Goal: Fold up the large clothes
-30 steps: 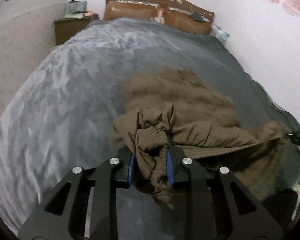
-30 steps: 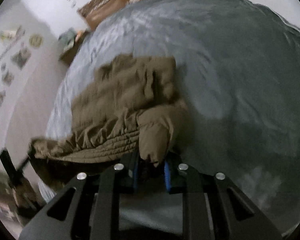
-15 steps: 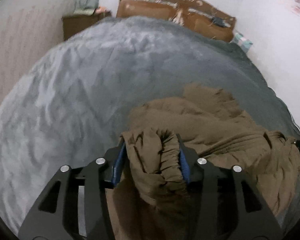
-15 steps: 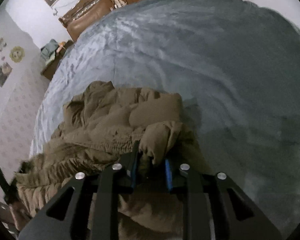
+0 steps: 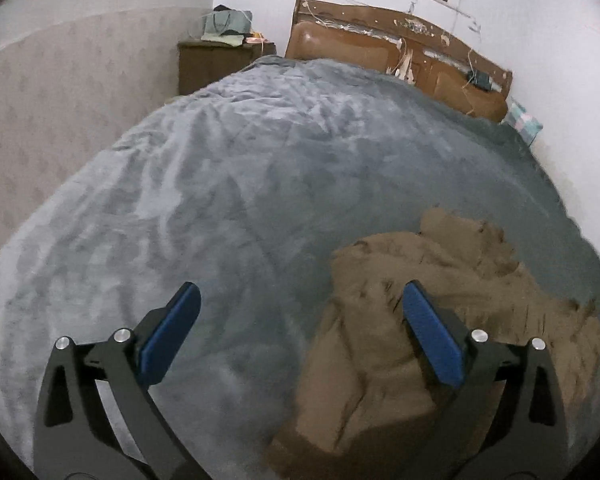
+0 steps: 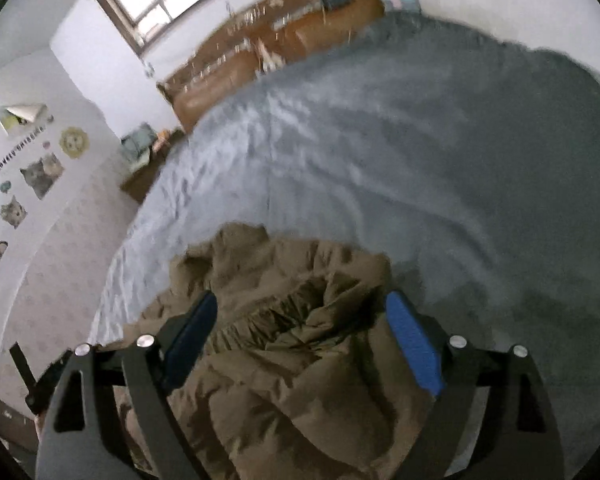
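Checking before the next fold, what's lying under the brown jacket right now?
The brown jacket lies bunched on the grey blanket covering the bed. Anything trapped beneath it is hidden by the fabric.

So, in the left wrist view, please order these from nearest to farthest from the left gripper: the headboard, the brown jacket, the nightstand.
From the left gripper:
1. Brown jacket, lying under its right finger.
2. Nightstand, far left, beside the bed's head.
3. Headboard, far end; close to the nightstand's depth, so this order is uncertain.
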`<state>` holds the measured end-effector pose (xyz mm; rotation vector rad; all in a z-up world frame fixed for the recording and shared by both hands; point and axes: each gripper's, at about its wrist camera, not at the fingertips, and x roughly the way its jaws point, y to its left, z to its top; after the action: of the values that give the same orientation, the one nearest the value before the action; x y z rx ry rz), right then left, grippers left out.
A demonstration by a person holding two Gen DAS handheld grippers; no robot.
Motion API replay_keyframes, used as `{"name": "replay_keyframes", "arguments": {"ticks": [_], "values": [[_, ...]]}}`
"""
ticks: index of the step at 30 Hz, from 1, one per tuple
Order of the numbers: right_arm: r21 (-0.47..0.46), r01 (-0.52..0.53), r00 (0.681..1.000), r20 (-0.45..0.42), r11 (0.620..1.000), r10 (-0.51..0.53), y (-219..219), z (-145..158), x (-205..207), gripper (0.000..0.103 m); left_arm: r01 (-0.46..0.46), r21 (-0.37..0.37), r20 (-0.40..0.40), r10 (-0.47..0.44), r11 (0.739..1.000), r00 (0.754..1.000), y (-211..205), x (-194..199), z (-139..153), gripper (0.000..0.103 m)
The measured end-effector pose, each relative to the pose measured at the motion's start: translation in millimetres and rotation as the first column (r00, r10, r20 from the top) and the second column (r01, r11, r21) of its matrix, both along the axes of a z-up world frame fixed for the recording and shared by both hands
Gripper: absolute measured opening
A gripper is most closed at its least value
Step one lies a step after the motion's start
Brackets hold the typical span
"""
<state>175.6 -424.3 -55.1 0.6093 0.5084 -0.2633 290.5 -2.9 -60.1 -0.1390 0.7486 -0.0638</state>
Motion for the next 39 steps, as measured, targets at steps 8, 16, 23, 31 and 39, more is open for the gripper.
{"name": "replay_keyframes", "arguments": {"ticks": [8, 16, 23, 31, 39], "values": [[-0.252, -0.155, 0.971, -0.217, 0.955, 0.100, 16, -50, -2, 0.097, 0.226, 0.057, -0.043, -0.223, 0.973, 0.974, -19, -20, -17, 0.100], [-0.213, -0.192, 0.958, -0.252, 0.958, 0.136, 18, -75, 27, 0.097, 0.235, 0.073, -0.098, -0.228, 0.969, 0.969, -69, 8, -71, 0.100], [-0.162, -0.208, 0.955, -0.246, 0.965, 0.165, 26, -71, 42, 0.037, 0.217, 0.016, -0.098, -0.214, 0.976, 0.972, -69, 9, -70, 0.059], [-0.231, -0.125, 0.990, -0.093, 0.965, 0.106, 39, -13, 14, 0.019, 0.159, -0.090, 0.007, -0.159, 0.983, 0.987, -41, -11, -21, 0.016], [-0.276, -0.069, 0.994, 0.058, 0.959, 0.088, 58, 33, -34, 0.019, 0.160, -0.112, 0.161, -0.141, 0.981, 0.977, -28, -62, 36, 0.010]]}}
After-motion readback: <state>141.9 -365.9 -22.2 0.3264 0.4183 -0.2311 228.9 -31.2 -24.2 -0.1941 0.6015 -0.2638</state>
